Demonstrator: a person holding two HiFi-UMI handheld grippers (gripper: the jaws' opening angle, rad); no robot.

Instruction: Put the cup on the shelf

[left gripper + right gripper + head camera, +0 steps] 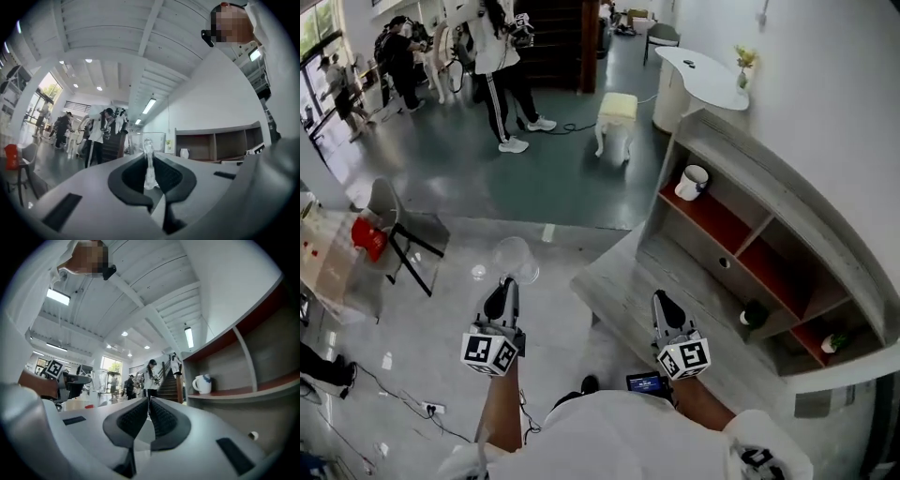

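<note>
The clear glass cup (514,260) is up in the air, off every surface, at nine o'clock of centre in the head view, with pale floor beneath it. The left gripper (501,283) has it. In the left gripper view the two jaws are pinched on the cup's thin wall (157,142), one pad inside and one outside, with the rest of the glass standing up beyond the left gripper's (149,157) tips.

The right gripper (662,300) sits at five o'clock of the cup, well apart from it. Its own view shows the jaws (149,404) pressed together with nothing between them. It hangs over a low grey platform (614,281) that juts out from the foot of the shelf (769,178).

That shelf sweeps from one o'clock down to four o'clock in the head view, grey-framed with red boards, and the cup is nowhere near it yet. A white mug (692,182) stands in the top-left compartment at two o'clock of the cup. The right gripper view catches the same mug (202,384) on its red board.

A small dark object (753,314) sits in a lower compartment at four o'clock, too small to name.

Further out there is a pale stool (617,108) at twelve o'clock and a white rounded table (703,70) at one. A person in dark trousers (502,66) stands at eleven. A chair (394,225) with something red on it sits at nine.
</note>
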